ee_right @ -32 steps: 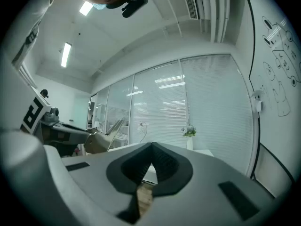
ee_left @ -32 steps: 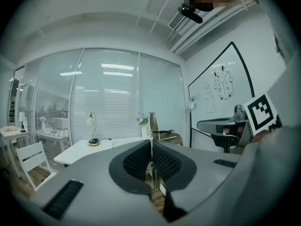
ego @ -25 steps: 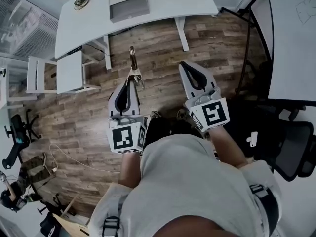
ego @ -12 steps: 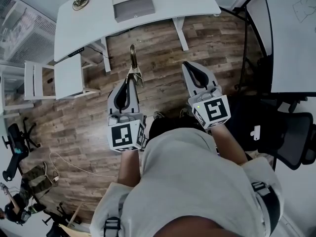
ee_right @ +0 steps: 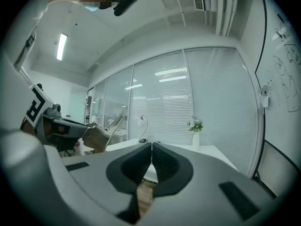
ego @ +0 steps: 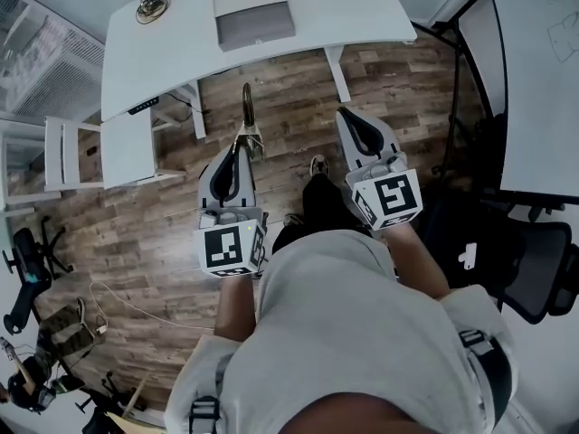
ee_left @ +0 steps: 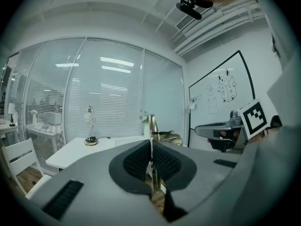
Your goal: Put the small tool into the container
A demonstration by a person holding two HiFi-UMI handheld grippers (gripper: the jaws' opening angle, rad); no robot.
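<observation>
The small tool (ego: 245, 114), a slim brass-coloured metal piece, is not in the container yet. It sticks out forward from the tips of your left gripper (ego: 241, 147), up in the air over the wooden floor (ego: 298, 107), short of the white tabletop (ego: 353, 7). The grey rectangular box (ego: 253, 14) lying on that tabletop looks to be the container, and it sits well apart from the tool, beyond the near edge.

So, judging from how things lie, the pick-up is done. What remains is to carry the tool over the tabletop edge, bring it above the box and release it inside. From here you cannot see into the box, so whether it is open on top is not clear.

In the left gripper view, your left gripper's jaws are pressed together on the tool's thin shank (ee_left: 151, 126), with its wider end showing just past the pads.

Your right gripper (ego: 346, 116) hangs beside the left one, also over the floor. In the right gripper view its jaws meet tip to tip with nothing between them, and the tool (ee_right: 96, 136) shows off to its left.
</observation>
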